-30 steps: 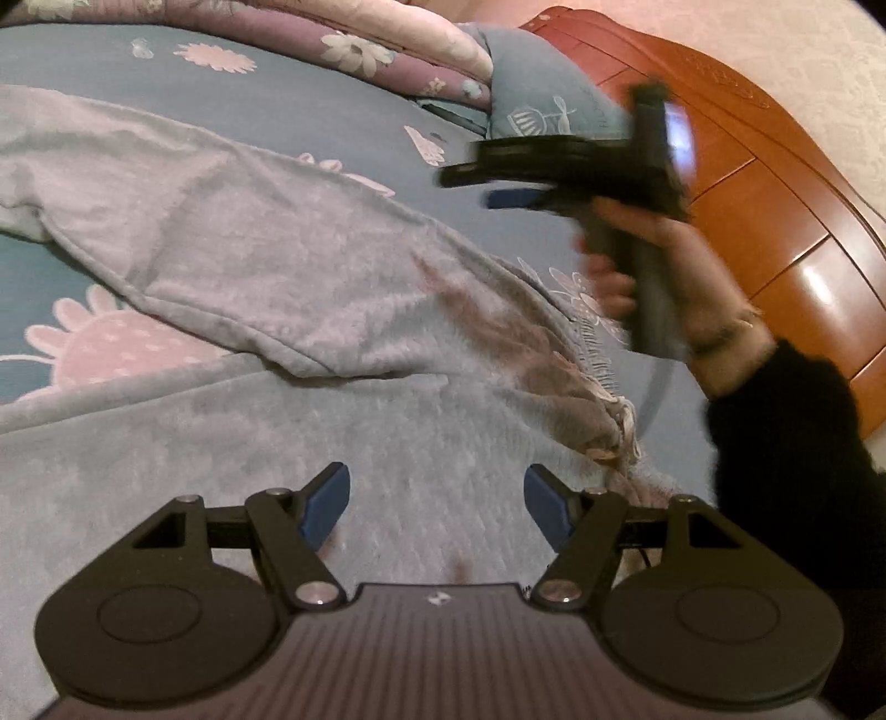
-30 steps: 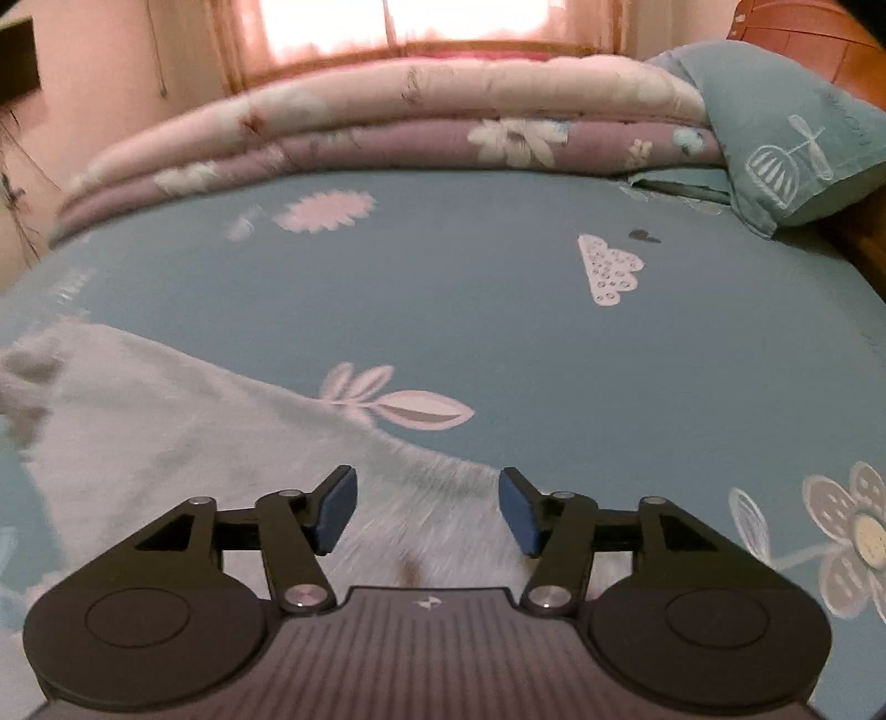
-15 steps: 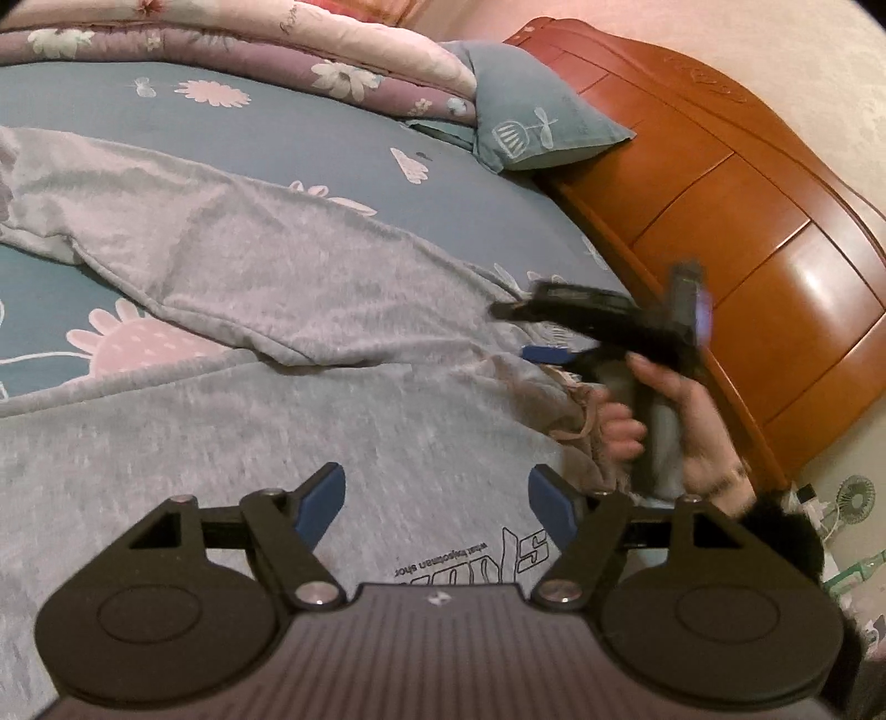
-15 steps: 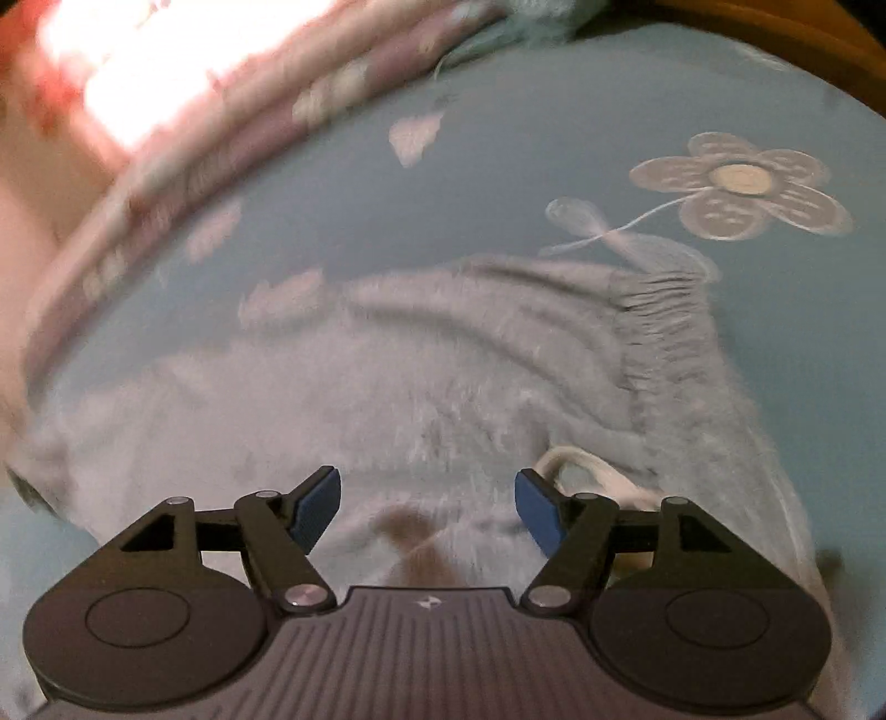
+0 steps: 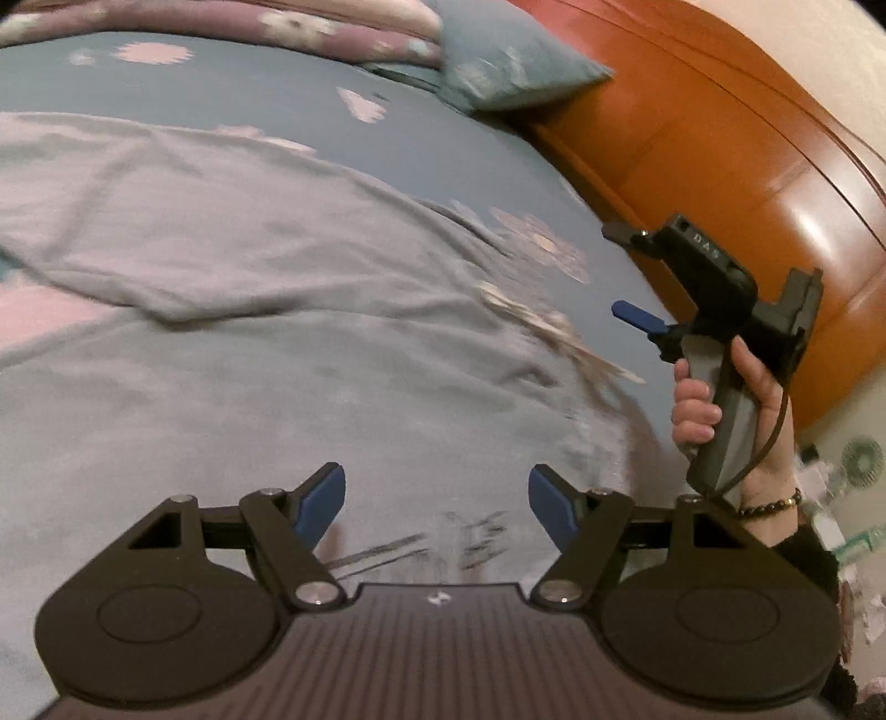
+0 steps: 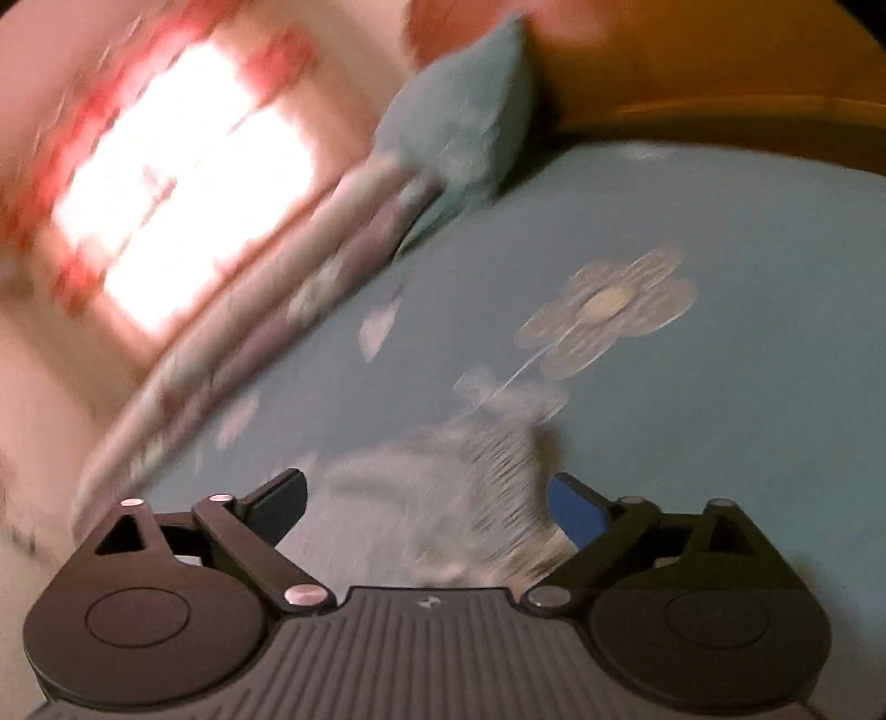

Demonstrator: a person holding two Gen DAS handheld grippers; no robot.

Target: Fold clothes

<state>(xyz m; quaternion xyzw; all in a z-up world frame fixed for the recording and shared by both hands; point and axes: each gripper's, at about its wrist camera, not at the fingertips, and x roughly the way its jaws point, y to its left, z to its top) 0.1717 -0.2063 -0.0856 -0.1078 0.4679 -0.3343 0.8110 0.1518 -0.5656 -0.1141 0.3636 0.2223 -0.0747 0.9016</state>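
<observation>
A grey garment [image 5: 288, 332] lies spread over the blue flowered bed sheet [image 5: 432, 160], with dark printed lettering near my left gripper [image 5: 437, 495]. That gripper is open above the cloth, nothing between its blue pads. In the left wrist view a hand holds my right gripper [image 5: 626, 277] at the bed's right side, beside the garment's ribbed end. In the right wrist view, tilted and blurred, my right gripper [image 6: 426, 504] hangs over that ribbed grey end [image 6: 470, 471]; its jaws are opening and the pads do not press the cloth.
A wooden headboard [image 5: 736, 166] runs along the right of the bed. A blue-green pillow [image 5: 509, 66] and folded floral quilts [image 5: 343, 27] lie at the far end. A bright window [image 6: 183, 199] shows in the right wrist view. Small items and a fan [image 5: 861, 462] stand beyond the bed.
My right gripper swung from over the middle of the bed to the garment's ribbed end at the right edge, rolled, and opened wider. My left gripper shifted over the printed lettering.
</observation>
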